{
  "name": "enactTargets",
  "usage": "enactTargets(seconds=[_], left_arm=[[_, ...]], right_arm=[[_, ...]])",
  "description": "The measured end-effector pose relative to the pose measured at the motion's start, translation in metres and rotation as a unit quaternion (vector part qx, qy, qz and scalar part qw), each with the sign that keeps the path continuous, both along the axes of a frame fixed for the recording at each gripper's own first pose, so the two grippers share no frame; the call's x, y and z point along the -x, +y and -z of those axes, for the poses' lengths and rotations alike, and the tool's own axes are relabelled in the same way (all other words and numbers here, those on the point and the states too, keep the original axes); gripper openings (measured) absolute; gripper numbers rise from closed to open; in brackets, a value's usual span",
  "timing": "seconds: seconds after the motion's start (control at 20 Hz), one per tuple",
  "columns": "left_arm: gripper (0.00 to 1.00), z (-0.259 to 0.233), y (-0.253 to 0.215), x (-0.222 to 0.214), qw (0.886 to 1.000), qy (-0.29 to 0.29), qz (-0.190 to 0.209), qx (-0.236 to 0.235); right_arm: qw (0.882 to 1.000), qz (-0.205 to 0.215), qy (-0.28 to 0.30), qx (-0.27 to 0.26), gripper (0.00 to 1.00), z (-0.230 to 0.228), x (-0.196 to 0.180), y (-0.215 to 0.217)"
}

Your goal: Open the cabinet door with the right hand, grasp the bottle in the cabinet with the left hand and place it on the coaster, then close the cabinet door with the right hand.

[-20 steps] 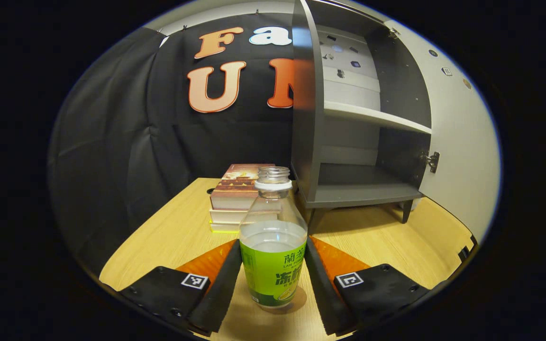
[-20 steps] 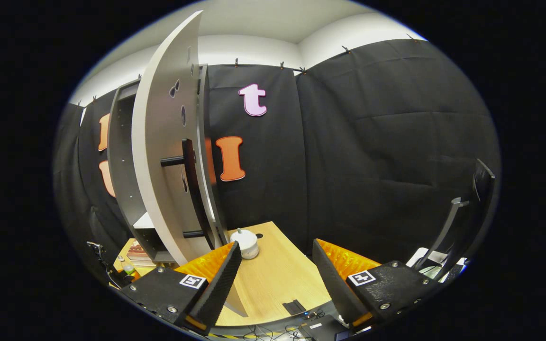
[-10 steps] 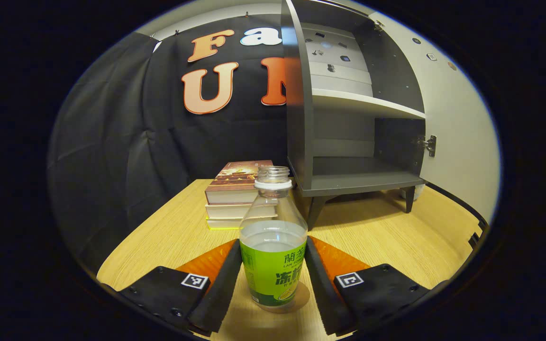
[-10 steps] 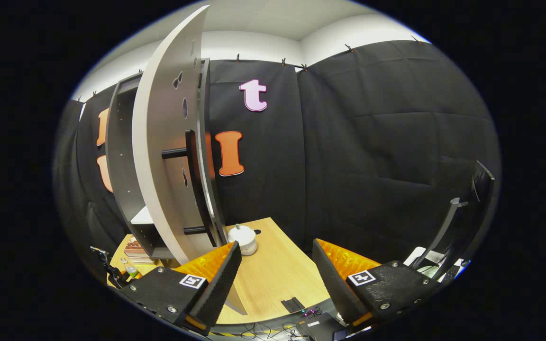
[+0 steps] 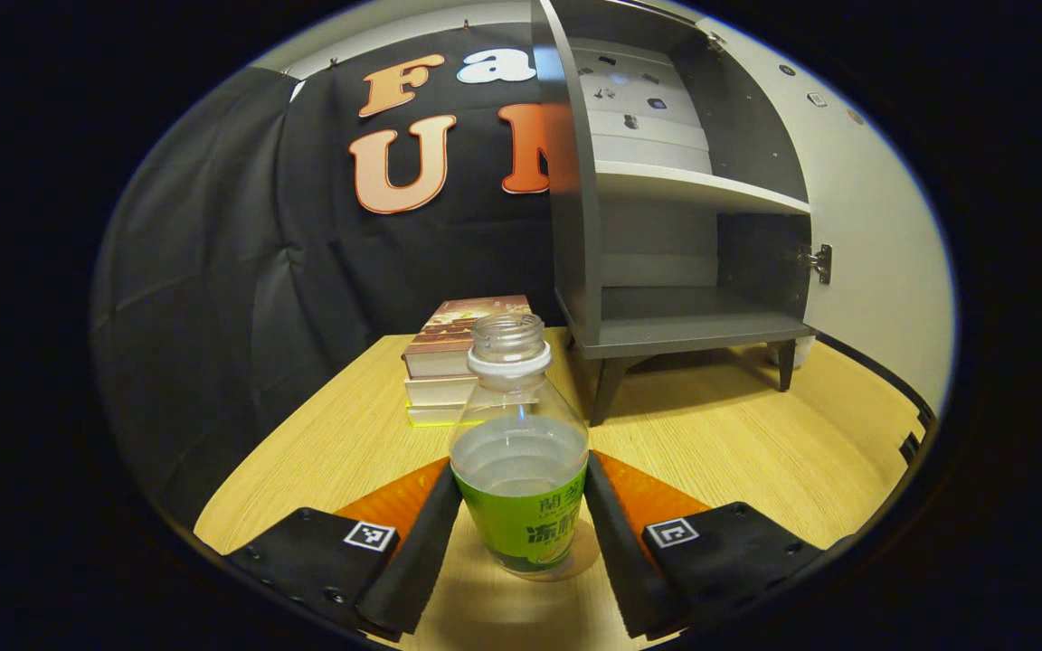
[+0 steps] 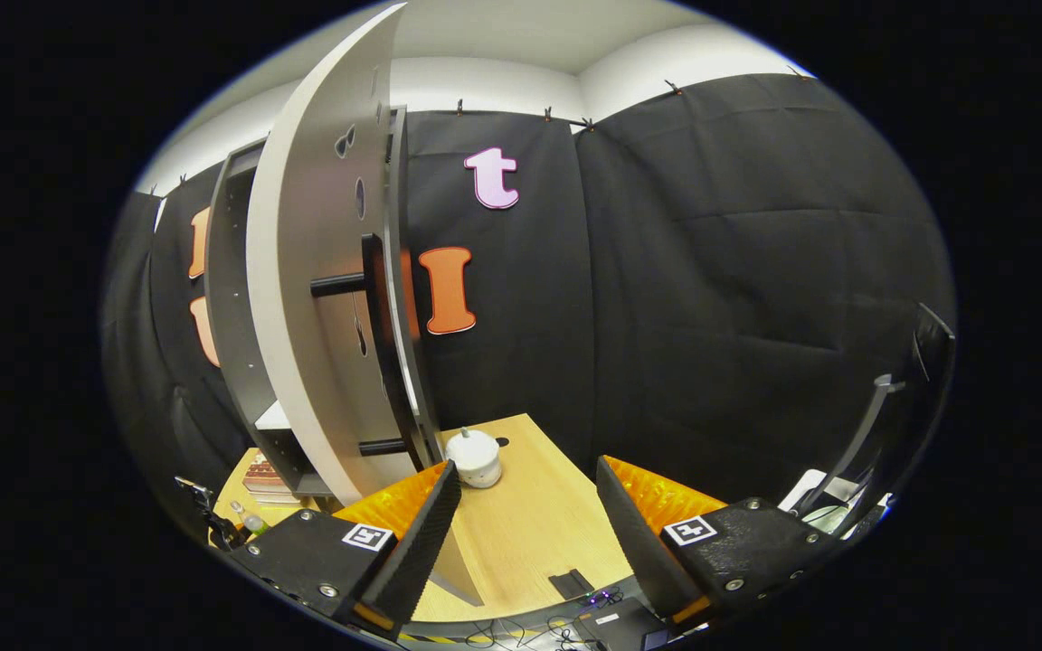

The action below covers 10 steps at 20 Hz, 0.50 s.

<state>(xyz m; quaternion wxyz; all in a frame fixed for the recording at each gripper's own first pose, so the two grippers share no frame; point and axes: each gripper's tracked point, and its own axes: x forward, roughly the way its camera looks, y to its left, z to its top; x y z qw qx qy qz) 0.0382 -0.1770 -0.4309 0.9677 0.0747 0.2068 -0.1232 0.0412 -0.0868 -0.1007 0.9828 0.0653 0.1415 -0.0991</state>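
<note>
Bottle (image 5: 519, 470) upright, neck up, clamped in left hand-held gripper (image 5: 521, 529), seemingly above table (image 5: 738, 452); right hand-held gripper (image 6: 525, 520) wide.

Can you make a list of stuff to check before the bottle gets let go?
1. Bottle upright between the left gripper jaws: ok.
2. Bottle bottom resting on a coaster: cannot tell, none visible under it.
3. Bottle has no cap, liquid inside, so keep it level: ok.
4. Books stand clear behind the bottle: ok.
5. Cabinet door open, handle reachable for closing: ok.
6. Right gripper jaws open and holding nothing: ok.
</note>
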Motion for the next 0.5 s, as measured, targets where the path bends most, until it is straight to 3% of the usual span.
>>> enactTargets(seconds=[0.1,0.25,0.35,0.5], left_arm=[[0.86,0.0002,0.0010,0.0020,1.000,0.001,-0.001,-0.001],[0.89,-0.0005,0.0016,0.0038,1.000,0.002,0.000,-0.006],[0.96,-0.0018,0.0007,0.0070,1.000,0.004,0.001,-0.004],[0.97,-0.0071,0.0027,0.0085,1.000,0.003,0.000,-0.005]], right_arm=[[1.000,0.004,0.001,0.008,0.93,0.0008,-0.0027,-0.0023],[1.000,0.004,0.001,0.007,0.93,0.0010,-0.0030,-0.0026],[1.000,0.005,0.002,0.005,0.93,0.0007,-0.0039,-0.0024],[1.000,0.000,0.001,0.018,0.93,-0.0003,-0.0055,0.0016]])
